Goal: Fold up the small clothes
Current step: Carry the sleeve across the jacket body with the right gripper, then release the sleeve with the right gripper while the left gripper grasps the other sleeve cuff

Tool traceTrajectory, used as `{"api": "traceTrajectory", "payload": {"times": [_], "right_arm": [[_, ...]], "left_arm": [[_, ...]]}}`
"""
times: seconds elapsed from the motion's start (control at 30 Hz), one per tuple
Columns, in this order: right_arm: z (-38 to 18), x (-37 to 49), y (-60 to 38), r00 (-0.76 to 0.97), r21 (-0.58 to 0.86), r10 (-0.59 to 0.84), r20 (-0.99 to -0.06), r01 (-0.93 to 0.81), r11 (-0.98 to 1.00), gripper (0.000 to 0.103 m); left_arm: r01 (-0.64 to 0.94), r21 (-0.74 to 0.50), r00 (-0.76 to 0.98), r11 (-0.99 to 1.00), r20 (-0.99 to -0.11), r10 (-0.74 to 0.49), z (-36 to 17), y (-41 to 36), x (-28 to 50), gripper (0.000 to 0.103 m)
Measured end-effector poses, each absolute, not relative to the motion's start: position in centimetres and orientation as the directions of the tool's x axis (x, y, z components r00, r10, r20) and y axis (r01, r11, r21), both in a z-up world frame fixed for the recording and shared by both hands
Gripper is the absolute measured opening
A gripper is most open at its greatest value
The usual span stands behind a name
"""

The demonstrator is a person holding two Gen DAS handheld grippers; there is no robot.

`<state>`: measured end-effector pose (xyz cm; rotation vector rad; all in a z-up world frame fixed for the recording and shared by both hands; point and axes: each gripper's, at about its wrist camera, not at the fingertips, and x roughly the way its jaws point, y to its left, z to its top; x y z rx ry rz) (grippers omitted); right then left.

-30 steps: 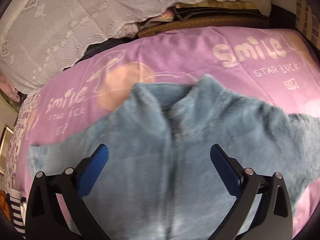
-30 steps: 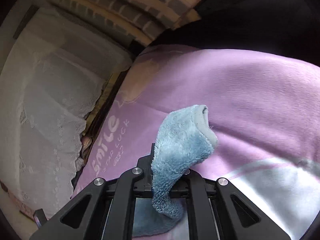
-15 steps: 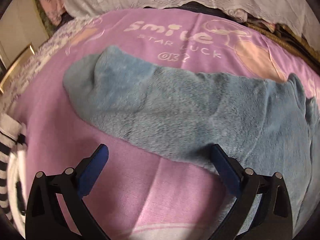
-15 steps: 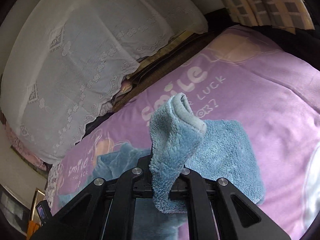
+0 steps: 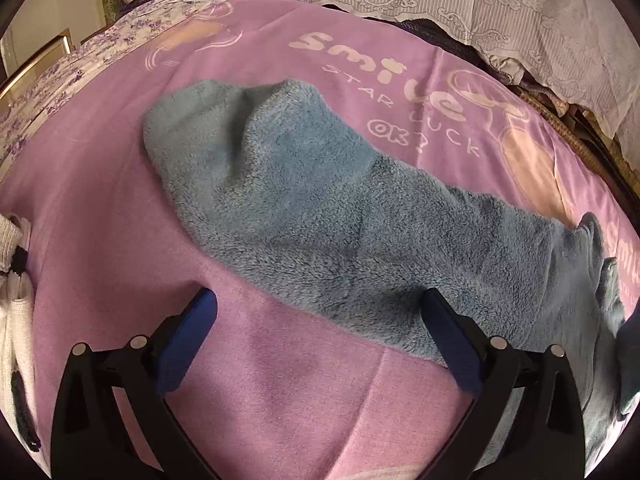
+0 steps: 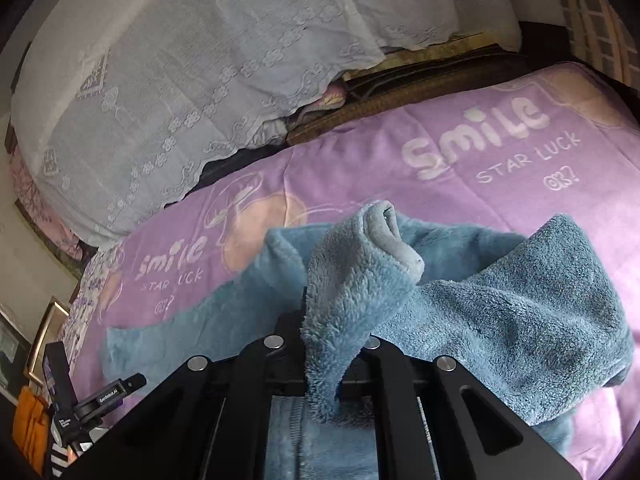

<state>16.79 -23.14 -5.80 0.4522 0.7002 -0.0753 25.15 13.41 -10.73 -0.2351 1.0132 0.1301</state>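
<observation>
A small fluffy blue zip jacket (image 6: 256, 304) lies face up on a purple "Smile" blanket (image 6: 500, 184). My right gripper (image 6: 324, 344) is shut on the cuff of the jacket's right sleeve (image 6: 360, 276) and holds it lifted over the jacket's chest, the sleeve bent back on itself (image 6: 520, 312). In the left wrist view the jacket's other sleeve (image 5: 320, 200) lies stretched flat across the blanket (image 5: 280, 380). My left gripper (image 5: 320, 324) is open and empty, hovering just short of that sleeve's near edge.
White lace-covered bedding (image 6: 200, 80) is piled along the blanket's far side. A striped white and black cloth (image 5: 12, 320) lies at the blanket's left edge. A floral sheet (image 5: 60, 80) shows beyond the blanket's corner.
My right gripper has carried the sleeve cuff inward from the bare blanket to over the jacket's body. My left gripper has swung from the jacket's chest out to the left sleeve.
</observation>
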Motion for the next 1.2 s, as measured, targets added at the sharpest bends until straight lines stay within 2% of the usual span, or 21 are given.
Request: {"api": "traceTrajectory", "payload": {"times": [0.17,0.23,0.27,0.3,0.4,0.53,0.63,0.7,0.8,0.9,0.97,1.1,1.17,1.2], "right_arm": [[-8.2,18.8,-18.0,0.700,0.276,0.072,-0.711,0.184,0.943,0.012],[-9.9,19.7,-16.2,0.634,0.203,0.059,-0.771,0.157,0.966,0.030],[-10.5,19.8,-15.4,0.617,0.173,0.057,-0.785,0.130,0.976,0.051],[-10.7,19.6,-14.4,0.618,0.117,0.026,-0.786,0.106,0.987,0.059],[-9.6,18.4,-11.7,0.628,-0.006,-0.010,-0.778,0.008,1.000,0.071],[-5.8,15.1,-11.4,0.721,0.000,0.056,-0.690,-0.078,0.997,0.075],[-4.4,14.5,-14.2,0.768,0.076,0.039,-0.639,0.012,0.997,0.076],[-5.5,15.6,-16.3,0.744,0.118,-0.007,-0.668,0.115,0.986,0.076],[-10.9,18.8,-17.5,0.577,0.147,0.027,-0.817,0.163,0.976,0.074],[-10.7,18.3,-16.8,0.601,0.117,0.012,-0.799,0.136,0.984,0.075],[-8.5,16.9,-17.7,0.671,0.206,0.083,-0.737,0.106,0.973,0.073],[-5.5,12.9,-23.0,0.765,0.220,-0.034,-0.643,0.227,0.949,0.072],[-6.2,11.1,-26.9,0.758,0.234,-0.121,-0.641,0.343,0.910,0.072],[-7.4,10.8,-29.1,0.731,0.256,-0.130,-0.670,0.392,0.883,0.072]], "left_arm": [[-0.227,-0.153,0.518,0.962,-0.855,-0.014,-10.8,13.8,25.3,0.099],[-0.227,-0.145,0.515,0.963,-0.857,-0.008,-10.8,13.8,25.4,0.099],[-0.225,-0.138,0.514,0.964,-0.858,-0.003,-10.9,13.7,25.5,0.099],[-0.224,-0.132,0.512,0.966,-0.859,0.002,-10.9,13.6,25.5,0.099],[-0.222,-0.122,0.510,0.967,-0.860,0.009,-10.9,13.5,25.5,0.099],[-0.221,-0.115,0.509,0.969,-0.860,0.014,-10.9,13.5,25.4,0.099],[-0.217,-0.108,0.509,0.970,-0.861,0.018,-10.9,13.3,25.4,0.099],[-0.212,-0.102,0.507,0.972,-0.862,0.020,-11.0,13.2,25.5,0.099],[-0.206,-0.099,0.505,0.974,-0.863,0.019,-11.1,13.1,25.6,0.099],[-0.203,-0.105,0.504,0.973,-0.864,0.012,-11.3,13.2,25.6,0.099],[-0.205,-0.104,0.499,0.973,-0.866,0.012,-11.5,13.2,25.7,0.099],[-0.202,-0.091,0.499,0.975,-0.866,0.022,-11.5,13.0,25.7,0.099],[-0.202,-0.091,0.499,0.975,-0.867,0.022,-11.5,13.0,25.7,0.099],[-0.202,-0.090,0.498,0.975,-0.867,0.023,-11.6,13.0,25.7,0.099]]}}
